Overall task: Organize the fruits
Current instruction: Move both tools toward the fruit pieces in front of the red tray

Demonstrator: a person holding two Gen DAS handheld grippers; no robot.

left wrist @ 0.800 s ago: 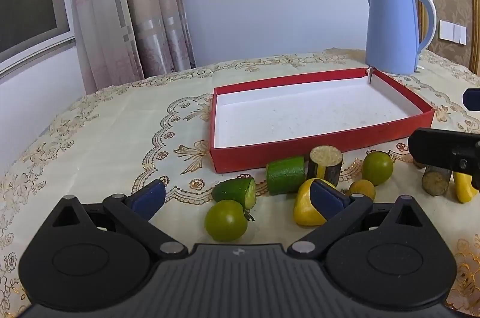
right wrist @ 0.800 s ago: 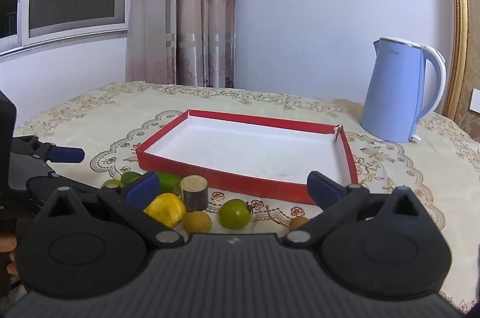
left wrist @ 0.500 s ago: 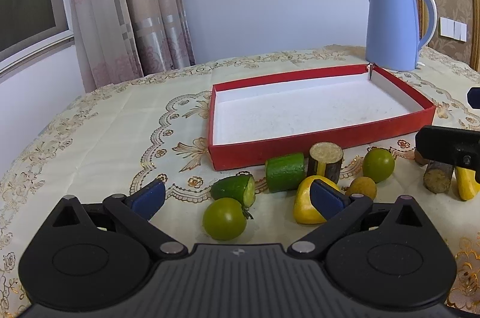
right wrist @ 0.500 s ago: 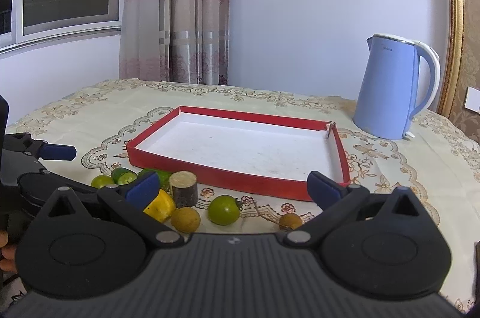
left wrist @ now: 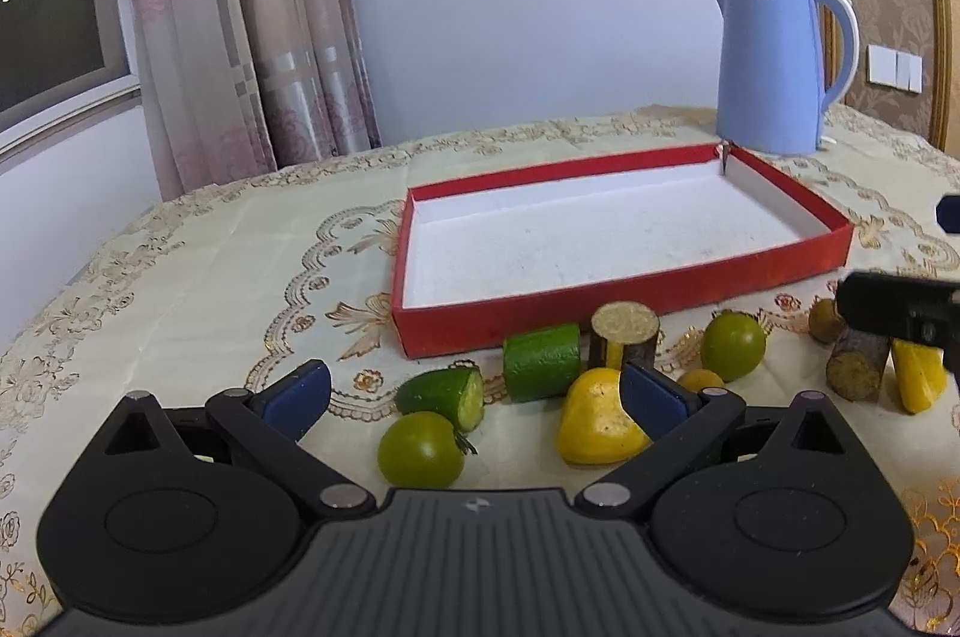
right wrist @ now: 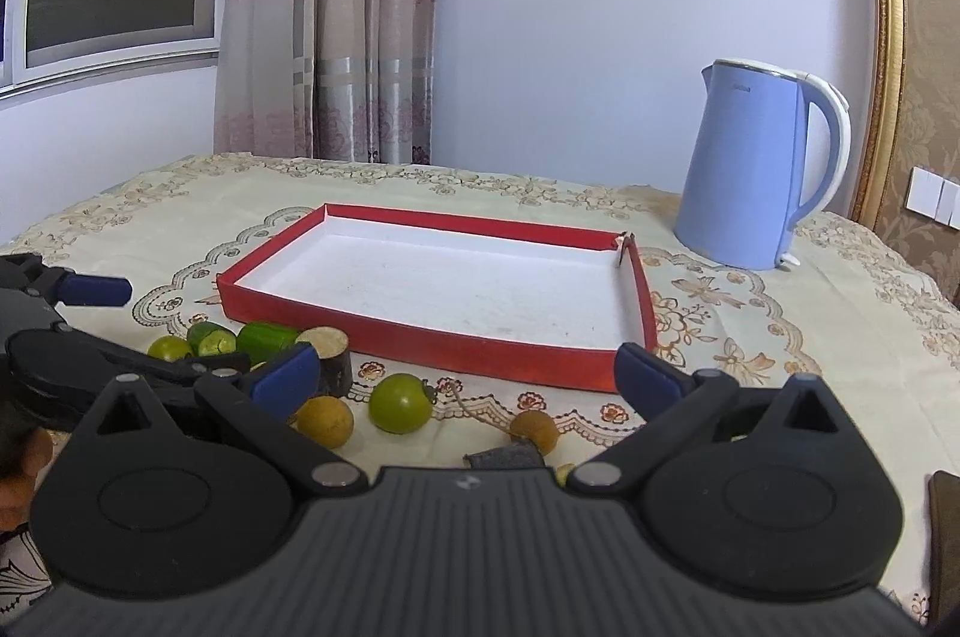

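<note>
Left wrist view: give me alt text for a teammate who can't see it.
The open left gripper hovers empty over fruit pieces scattered on the tablecloth: a green tomato, cucumber chunks, a yellow piece. Behind them lies an empty red tray, with a blue kettle beyond its far corner. The right gripper enters at the right edge.

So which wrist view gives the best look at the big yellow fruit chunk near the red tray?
The left wrist view: the big yellow fruit chunk lies close and large there, only its right side covered by a blue jaw pad. In the right wrist view it is almost wholly hidden behind the gripper, so nothing useful shows.
</note>
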